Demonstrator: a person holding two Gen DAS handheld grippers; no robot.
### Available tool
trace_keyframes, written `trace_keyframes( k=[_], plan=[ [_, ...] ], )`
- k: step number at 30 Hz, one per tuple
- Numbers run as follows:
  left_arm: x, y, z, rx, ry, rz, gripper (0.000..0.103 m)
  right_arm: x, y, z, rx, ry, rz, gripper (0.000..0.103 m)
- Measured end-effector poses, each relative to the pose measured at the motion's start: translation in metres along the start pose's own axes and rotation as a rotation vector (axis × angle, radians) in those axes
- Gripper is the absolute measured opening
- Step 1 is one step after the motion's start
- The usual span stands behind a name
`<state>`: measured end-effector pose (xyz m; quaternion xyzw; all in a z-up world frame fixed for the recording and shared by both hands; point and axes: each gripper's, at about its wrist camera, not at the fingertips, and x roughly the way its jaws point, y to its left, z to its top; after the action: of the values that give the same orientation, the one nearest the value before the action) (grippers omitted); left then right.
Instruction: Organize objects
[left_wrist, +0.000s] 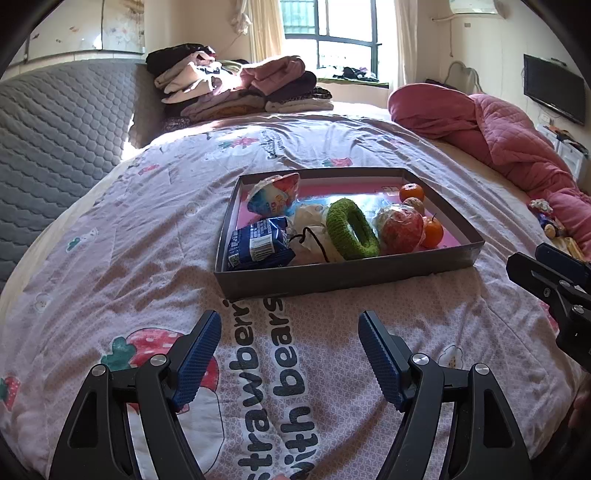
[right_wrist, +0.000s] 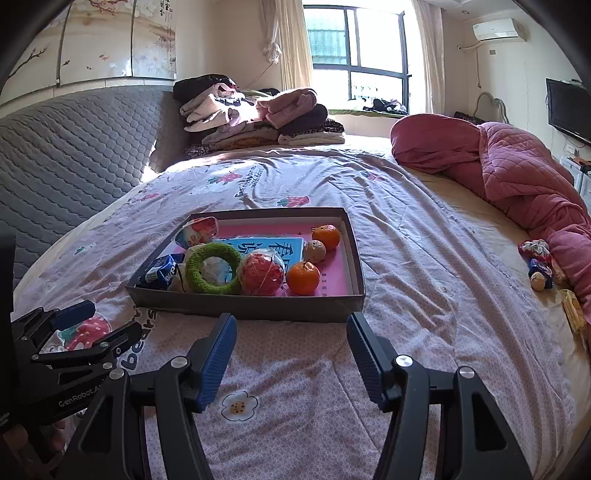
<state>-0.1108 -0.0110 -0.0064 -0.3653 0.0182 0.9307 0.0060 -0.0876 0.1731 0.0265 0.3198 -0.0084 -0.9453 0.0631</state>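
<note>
A shallow dark box (left_wrist: 332, 275) (right_wrist: 243, 304) with a pink floor lies on the bed. It holds a green knitted ring (left_wrist: 351, 230) (right_wrist: 212, 267), a wrapped red apple (left_wrist: 400, 229) (right_wrist: 260, 273), two oranges (left_wrist: 432, 230) (right_wrist: 303, 277), a walnut (right_wrist: 314, 251), a blue packet (left_wrist: 258, 247) (right_wrist: 160, 275) and a colourful snack bag (left_wrist: 275, 194) (right_wrist: 197, 230). My left gripper (left_wrist: 290, 325) is open and empty over the bedspread just before the box. My right gripper (right_wrist: 291, 326) is open and empty near the box's front wall.
Several small loose items (right_wrist: 541, 267) (left_wrist: 550, 221) lie at the bed's right edge beside a rolled pink quilt (right_wrist: 517, 173). Folded clothes (right_wrist: 255, 114) are stacked at the far end. A grey padded headboard (left_wrist: 55, 147) stands left.
</note>
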Motion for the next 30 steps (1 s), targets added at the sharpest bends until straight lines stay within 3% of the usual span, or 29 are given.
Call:
trace_keyframes(
  k=[30],
  plan=[
    [0.020,0.009,-0.009,-0.035,-0.012,-0.007,0.078,0.019,-0.005,-0.027,0.008,-0.013,0.002,0.062]
  ],
)
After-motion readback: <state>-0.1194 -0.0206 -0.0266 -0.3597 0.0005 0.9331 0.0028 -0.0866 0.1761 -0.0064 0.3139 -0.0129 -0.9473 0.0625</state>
